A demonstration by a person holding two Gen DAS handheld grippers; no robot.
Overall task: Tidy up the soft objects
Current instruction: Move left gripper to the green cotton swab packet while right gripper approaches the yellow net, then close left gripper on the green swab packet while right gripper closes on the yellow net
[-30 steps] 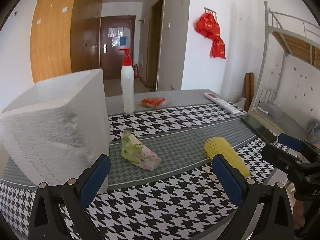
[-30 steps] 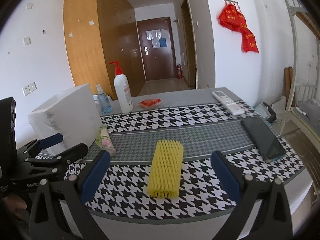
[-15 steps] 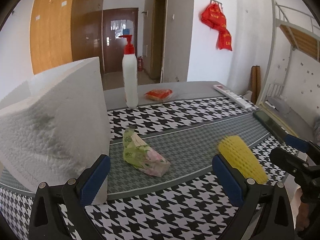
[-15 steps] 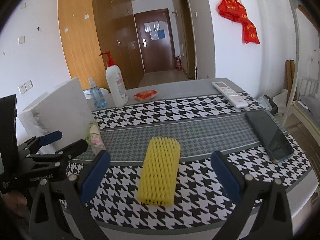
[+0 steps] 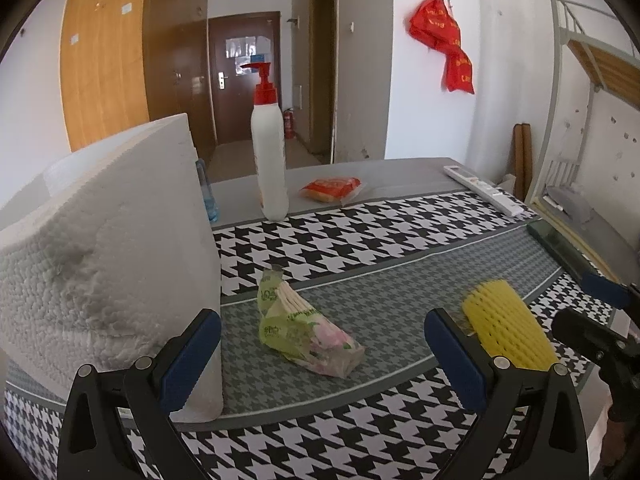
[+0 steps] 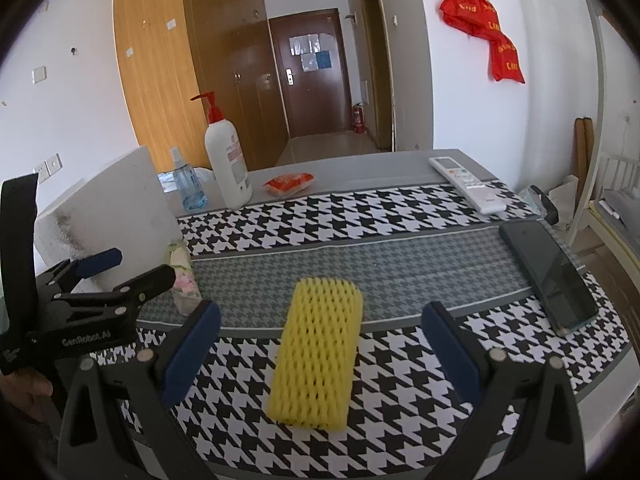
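A green tissue pack (image 5: pixel 304 328) lies on the grey strip of the houndstooth table runner, straight ahead of my open, empty left gripper (image 5: pixel 320 356). A big white paper towel pack (image 5: pixel 100 264) stands at its left finger. A yellow foam net sleeve (image 6: pixel 316 356) lies between the fingers of my open, empty right gripper (image 6: pixel 320 348); it also shows in the left wrist view (image 5: pixel 508 332). The left gripper (image 6: pixel 120 272) shows in the right wrist view beside the tissue pack (image 6: pixel 182 276).
A white pump bottle (image 5: pixel 270 160), a small blue spray bottle (image 6: pixel 186 180) and an orange packet (image 5: pixel 332 189) stand at the back. A white remote (image 6: pixel 468 188) and a dark phone (image 6: pixel 552 276) lie on the right. The table edge is near me.
Both grippers have moved forward and closer to the table. The tissue pack and the foam sleeve look larger; nothing was grasped.
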